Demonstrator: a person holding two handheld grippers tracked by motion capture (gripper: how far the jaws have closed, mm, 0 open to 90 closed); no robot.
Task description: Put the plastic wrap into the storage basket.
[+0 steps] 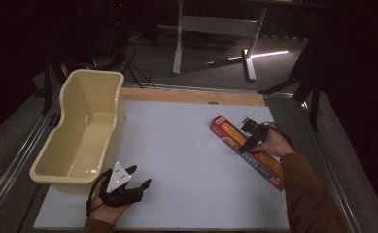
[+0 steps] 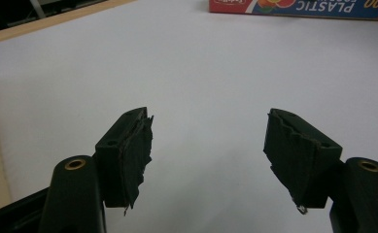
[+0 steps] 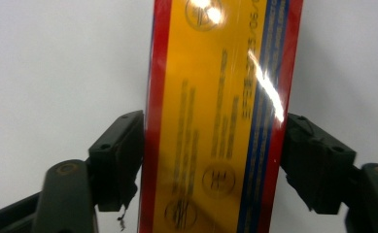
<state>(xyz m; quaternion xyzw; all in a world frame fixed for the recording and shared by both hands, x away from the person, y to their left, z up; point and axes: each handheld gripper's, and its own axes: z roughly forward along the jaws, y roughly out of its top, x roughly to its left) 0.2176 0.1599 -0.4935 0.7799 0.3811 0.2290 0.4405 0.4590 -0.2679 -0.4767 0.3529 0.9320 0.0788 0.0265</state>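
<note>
A long red, yellow and blue plastic wrap box (image 1: pixel 247 150) lies slantwise on the right of the white table sheet (image 1: pixel 186 165). My right gripper (image 1: pixel 251 137) straddles it near its far half. In the right gripper view the box (image 3: pixel 215 97) runs up between the two jaws, which press on its two long edges, so the right gripper (image 3: pixel 213 145) is shut on it. My left gripper (image 1: pixel 140 175) rests near the front left of the sheet, beside the tub. It stands open in its own view (image 2: pixel 208 141), with bare sheet between the jaws. The box (image 2: pixel 298 7) lies far ahead of it.
A large cream plastic tub (image 1: pixel 60 172) with nothing in it stands along the left edge of the sheet, close to my left hand. A wooden strip (image 1: pixel 191 95) borders the table's far side. Beyond it are a dark floor, cables and a white table frame (image 1: pixel 179 43).
</note>
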